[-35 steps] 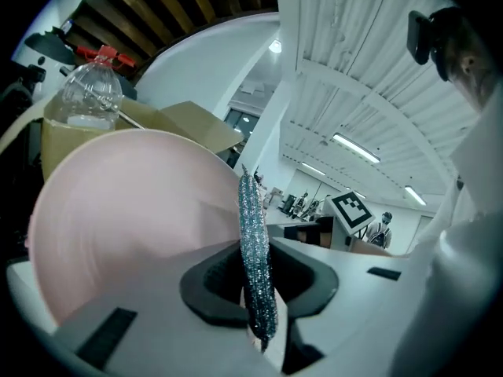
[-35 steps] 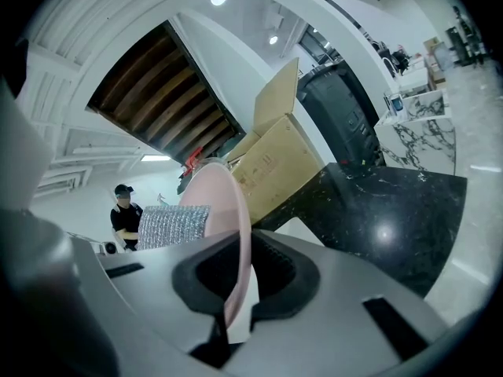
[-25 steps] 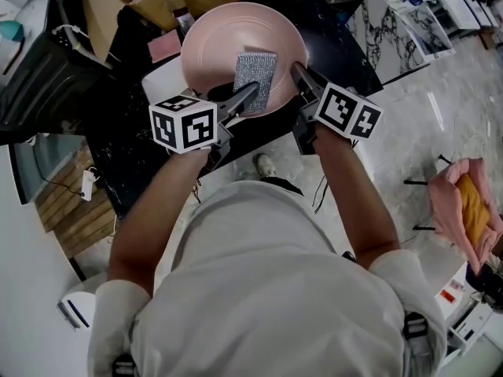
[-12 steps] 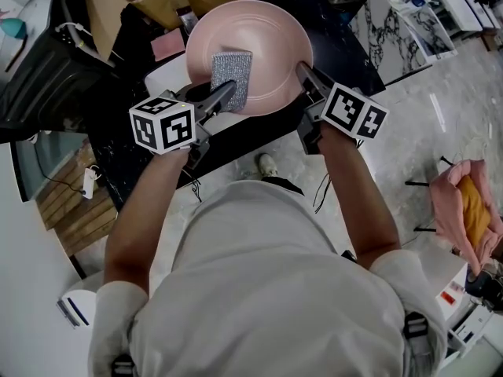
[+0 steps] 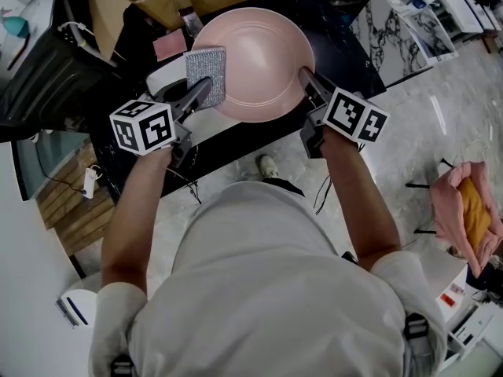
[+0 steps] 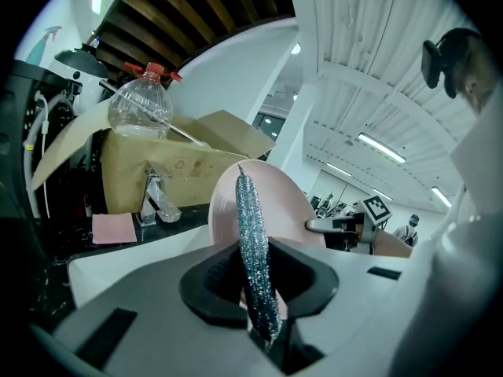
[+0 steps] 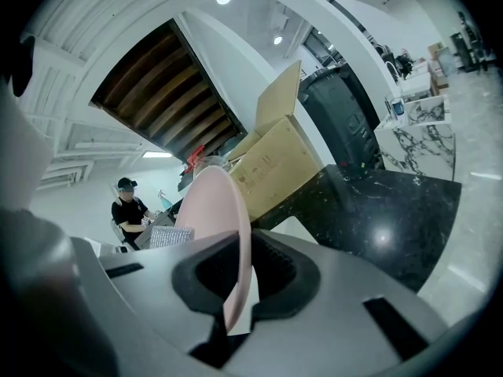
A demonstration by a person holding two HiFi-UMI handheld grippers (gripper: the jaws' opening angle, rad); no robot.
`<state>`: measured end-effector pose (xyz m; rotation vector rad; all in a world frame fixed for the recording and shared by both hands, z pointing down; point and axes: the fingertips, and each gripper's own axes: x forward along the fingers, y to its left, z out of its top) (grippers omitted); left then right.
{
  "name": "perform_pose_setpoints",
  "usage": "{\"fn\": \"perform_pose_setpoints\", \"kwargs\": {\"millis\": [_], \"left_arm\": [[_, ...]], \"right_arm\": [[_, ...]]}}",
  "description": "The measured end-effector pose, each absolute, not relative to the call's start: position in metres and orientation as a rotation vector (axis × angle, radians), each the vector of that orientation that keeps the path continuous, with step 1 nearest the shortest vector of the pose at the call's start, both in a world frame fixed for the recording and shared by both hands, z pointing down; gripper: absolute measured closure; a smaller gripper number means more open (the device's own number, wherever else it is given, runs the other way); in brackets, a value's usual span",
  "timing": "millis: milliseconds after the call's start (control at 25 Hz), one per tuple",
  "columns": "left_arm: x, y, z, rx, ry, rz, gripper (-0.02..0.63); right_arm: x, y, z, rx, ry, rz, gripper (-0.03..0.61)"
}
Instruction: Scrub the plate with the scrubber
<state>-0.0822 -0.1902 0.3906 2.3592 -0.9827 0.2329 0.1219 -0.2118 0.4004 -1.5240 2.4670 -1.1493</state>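
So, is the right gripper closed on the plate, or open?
Closed on it: the right gripper has both jaws against the rim of the pink plate, seen edge-on between them in the right gripper view.

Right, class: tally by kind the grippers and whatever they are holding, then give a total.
two-jaw grippers: 2, the left gripper and the right gripper
round pink plate: 1
silver glittery rectangular scrubber pad: 1
total: 4
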Motion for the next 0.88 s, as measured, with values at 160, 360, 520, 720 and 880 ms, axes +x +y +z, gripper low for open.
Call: {"fn": "perform_pose_setpoints", "kwargs": {"millis": [160,360,520,720,880], "left_arm": [[-0.079,-0.188,0.386,2.365,-0.981,0.222,0.549],[-0.058,-0.181,0.369,2.398,-0.918,0.178,0.551],[-0.024,-0.174,0.36,2.432,-0.831,0.159,0.551],[0.017,-0.167,0.362,2.453,-0.738,0.172,0.551],[0.032,-0.167,0.367,2.457,-0.727,0.194,0.551]], "right_arm": [[0.122,-0.212,0.402,-1.536,2.473,-1.146,0.555],[0.123,-0.213,0.398,-1.536,2.46,-1.149,0.557],[0.114,-0.213,0.396,-1.52,2.48,-1.148,0.557],[0.097,-0.212,0.393,-1.484,2.513,-1.145,0.557],[0.09,-0.209,0.39,-1.464,2.525,-1.139,0.557]]}}
